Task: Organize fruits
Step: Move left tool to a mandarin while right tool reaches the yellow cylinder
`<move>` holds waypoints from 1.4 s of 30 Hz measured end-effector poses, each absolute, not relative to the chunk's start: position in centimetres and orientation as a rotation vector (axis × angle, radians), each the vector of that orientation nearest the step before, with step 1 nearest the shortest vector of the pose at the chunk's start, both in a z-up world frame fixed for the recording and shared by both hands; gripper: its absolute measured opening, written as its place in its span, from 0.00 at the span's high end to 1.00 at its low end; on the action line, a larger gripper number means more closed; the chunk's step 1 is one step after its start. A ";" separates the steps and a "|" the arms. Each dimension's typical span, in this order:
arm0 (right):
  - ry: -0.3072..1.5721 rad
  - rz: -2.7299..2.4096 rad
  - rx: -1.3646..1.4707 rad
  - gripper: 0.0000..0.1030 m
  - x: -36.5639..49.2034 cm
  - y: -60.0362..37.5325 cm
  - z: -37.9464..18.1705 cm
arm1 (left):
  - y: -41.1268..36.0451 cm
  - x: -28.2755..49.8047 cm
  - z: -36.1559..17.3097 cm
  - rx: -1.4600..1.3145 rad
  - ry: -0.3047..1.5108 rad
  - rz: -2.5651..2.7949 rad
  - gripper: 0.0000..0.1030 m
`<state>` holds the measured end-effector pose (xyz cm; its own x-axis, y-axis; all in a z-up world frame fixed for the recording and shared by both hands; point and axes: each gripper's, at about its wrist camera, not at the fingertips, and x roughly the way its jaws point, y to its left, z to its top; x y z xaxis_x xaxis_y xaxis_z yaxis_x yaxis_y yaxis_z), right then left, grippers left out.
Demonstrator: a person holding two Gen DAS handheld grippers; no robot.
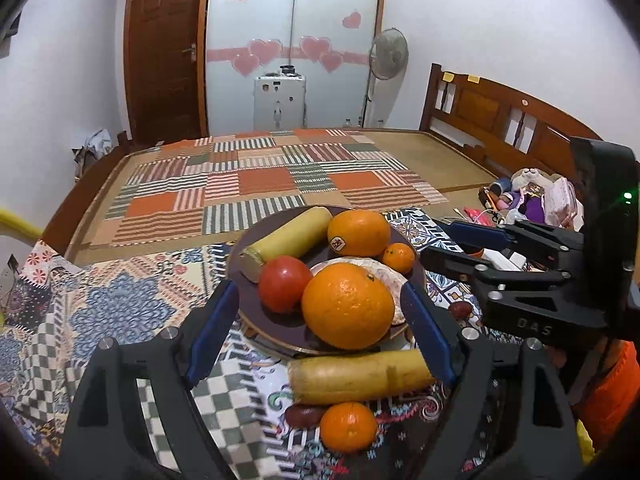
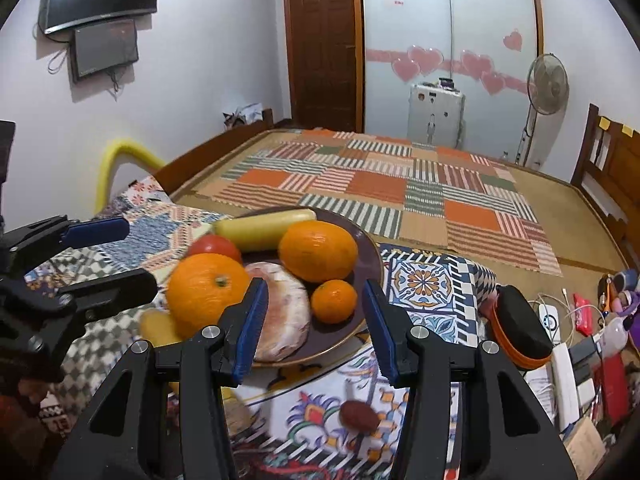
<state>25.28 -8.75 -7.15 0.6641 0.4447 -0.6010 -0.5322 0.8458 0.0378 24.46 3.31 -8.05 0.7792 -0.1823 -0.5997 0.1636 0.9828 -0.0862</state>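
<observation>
A dark purple plate (image 1: 280, 322) (image 2: 366, 256) holds two large oranges (image 1: 347, 305) (image 1: 359, 232), a red tomato (image 1: 283, 283), a small mandarin (image 1: 398, 257), a yellow banana piece (image 1: 288, 236) and a pale shell-like dish (image 2: 282, 312). On the cloth in front lie another banana piece (image 1: 356, 376), a mandarin (image 1: 347, 426) and a dark red date (image 1: 304, 416). My left gripper (image 1: 316, 328) is open and empty, its jaws either side of the near orange. My right gripper (image 2: 316, 320) is open and empty over the plate's near edge; a date (image 2: 359, 416) lies below it.
The plate sits on a patterned cloth (image 1: 120, 304) at the foot of a bed with a patchwork mat (image 1: 256, 184). A dark case with an orange rim (image 2: 520, 328), cables and clutter (image 2: 580, 344) lie to the right. The wooden headboard (image 1: 500, 120) stands at far right.
</observation>
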 end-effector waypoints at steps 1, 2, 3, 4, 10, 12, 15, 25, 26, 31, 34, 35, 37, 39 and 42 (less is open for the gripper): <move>0.632 0.556 -0.147 0.56 25.0 -8.8 -7.0 | 3.6 23.9 -7.9 -0.030 0.649 -0.180 0.19; 0.627 0.559 -0.148 0.56 24.6 -8.8 -6.9 | 3.5 23.4 -7.9 -0.029 0.648 -0.174 0.19; 0.622 0.565 -0.149 0.56 24.2 -8.8 -6.8 | 3.8 23.0 -7.9 -0.029 0.649 -0.170 0.19; 0.619 0.574 -0.145 0.56 23.7 -8.8 -6.7 | 4.0 22.5 -7.9 -0.029 0.650 -0.162 0.19; 0.629 0.598 -0.145 0.56 21.7 -9.0 -7.3 | 5.1 20.2 -8.8 -0.044 0.685 -0.137 0.19; 0.637 0.607 -0.148 0.56 21.2 -9.0 -7.8 | 5.4 19.7 -9.3 -0.053 0.703 -0.134 0.19; 0.658 0.626 -0.146 0.56 20.6 -9.0 -8.7 | 5.4 18.8 -10.4 -0.067 0.727 -0.138 0.19; 0.716 0.655 -0.154 0.56 20.7 -8.2 -11.0 | 3.1 18.4 -13.5 -0.078 0.789 -0.216 0.28; 0.724 0.656 -0.152 0.56 21.1 -8.0 -11.3 | 2.9 18.6 -13.8 -0.080 0.797 -0.226 0.33; 0.754 0.679 -0.146 0.56 22.1 -7.3 -12.1 | 2.6 19.1 -15.0 -0.096 0.815 -0.260 0.53; 0.757 0.694 -0.163 0.53 21.8 -6.7 -12.3 | 2.7 19.2 -15.3 -0.092 0.807 -0.258 0.61; 0.754 0.690 -0.170 0.53 21.6 -6.6 -12.3 | 2.8 19.2 -15.3 -0.096 0.802 -0.261 0.61; 0.748 0.691 -0.171 0.52 21.5 -6.4 -12.3 | 3.1 19.0 -15.3 -0.116 0.800 -0.270 0.65; 0.750 0.695 -0.164 0.52 21.5 -6.5 -12.4 | 3.4 18.8 -15.3 -0.131 0.801 -0.278 0.65; 0.758 0.715 -0.156 0.58 21.3 -6.9 -12.3 | 3.8 18.4 -15.2 -0.126 0.799 -0.269 0.66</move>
<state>21.31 -6.85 -12.28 0.5054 0.5361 -0.6761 -0.6439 0.7559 0.1181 18.37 3.84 -15.15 0.6652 -0.2855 -0.6899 0.1904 0.9583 -0.2130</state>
